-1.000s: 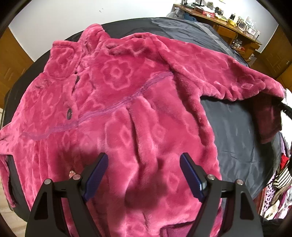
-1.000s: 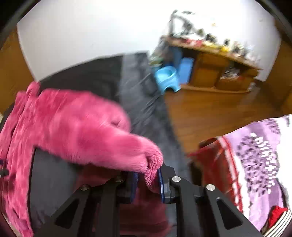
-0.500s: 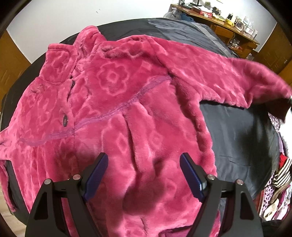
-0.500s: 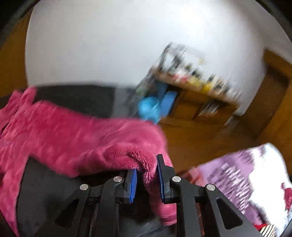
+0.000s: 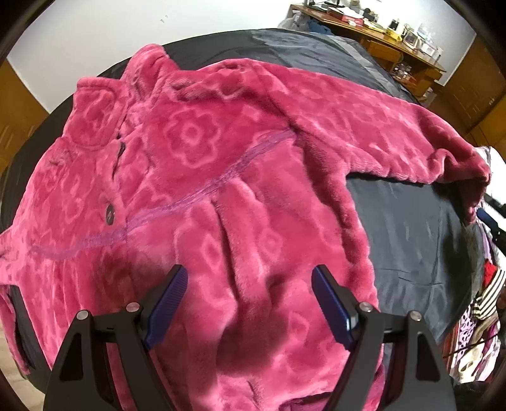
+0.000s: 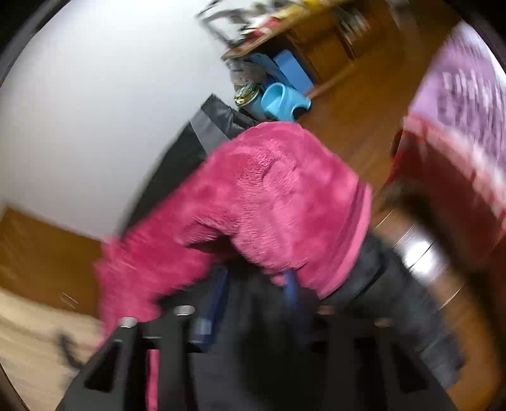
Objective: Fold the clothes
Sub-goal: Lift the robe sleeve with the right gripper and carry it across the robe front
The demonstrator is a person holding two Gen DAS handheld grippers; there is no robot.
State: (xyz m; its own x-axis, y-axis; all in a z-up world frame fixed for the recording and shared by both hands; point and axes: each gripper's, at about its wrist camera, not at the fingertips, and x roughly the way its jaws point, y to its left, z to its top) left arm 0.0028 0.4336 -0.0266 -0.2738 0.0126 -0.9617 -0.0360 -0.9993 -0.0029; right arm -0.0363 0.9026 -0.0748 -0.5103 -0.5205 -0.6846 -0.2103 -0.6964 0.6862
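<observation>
A pink fleece jacket [image 5: 196,151] with a flower pattern lies spread front-up on a black cover [image 5: 404,227]. My left gripper [image 5: 249,281] hovers open over the jacket's lower body, with nothing between its blue pads. The jacket's one sleeve [image 5: 379,132] stretches to the right, and its cuff droops at the cover's edge. In the blurred right wrist view the sleeve end [image 6: 278,196] drapes over the tips of my right gripper [image 6: 254,284]. That gripper's jaws are opening, and its blue pads stand apart without pressing the fleece.
A cluttered wooden desk [image 5: 373,28] stands at the back right. Mixed clothes [image 5: 480,316] are piled beside the cover's right edge. A blue plastic stool [image 6: 281,101] sits on the wooden floor, and purple patterned cloth [image 6: 468,95] lies to the right.
The right gripper was shut on the sleeve cuff; now its pads stand apart and its view has rolled. The sleeve was drawn out to the right. The left gripper has stayed put.
</observation>
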